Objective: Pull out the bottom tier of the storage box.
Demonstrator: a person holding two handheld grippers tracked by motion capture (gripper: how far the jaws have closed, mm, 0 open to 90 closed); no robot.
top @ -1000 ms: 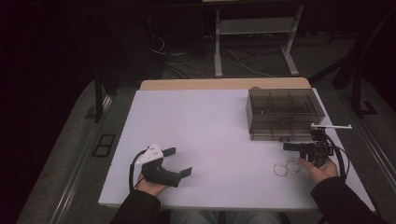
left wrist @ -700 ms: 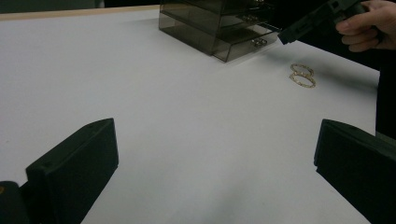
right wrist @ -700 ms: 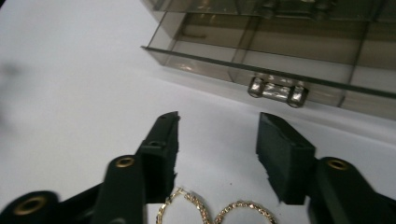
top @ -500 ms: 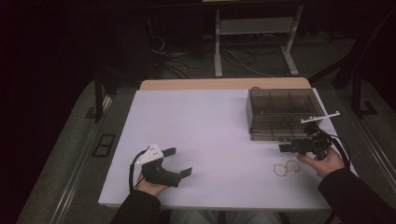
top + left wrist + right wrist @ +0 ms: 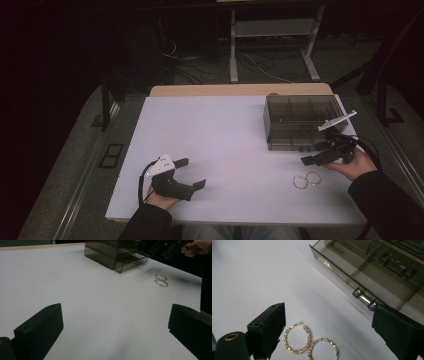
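Two gold hoop earrings [image 5: 306,180] [image 5: 297,340] [image 5: 161,280] lie side by side and touching on the white table [image 5: 225,130], near its front right. My right gripper [image 5: 319,153] [image 5: 329,312] hovers just above and behind them, in front of the smoky clear drawer box [image 5: 302,120]. Its jaws have just been opening and stand wide, with nothing between them. The box's bottom drawer [image 5: 362,272] is pulled out a little, its metal handle [image 5: 364,299] facing me. My left gripper [image 5: 191,173] [image 5: 115,312] rests open at the front left, holding nothing.
The drawer box [image 5: 115,252] stands at the table's back right corner. The right hand with its gripper [image 5: 172,246] shows at the top right of the left gripper view. A wooden strip [image 5: 240,90] borders the table's far edge. A metal stand [image 5: 272,30] and cables lie on the floor beyond.
The right gripper has lifted a little off the table above the earrings, tilted, and its jaws have spread wider. The earrings stay on the table. The left gripper has not moved.
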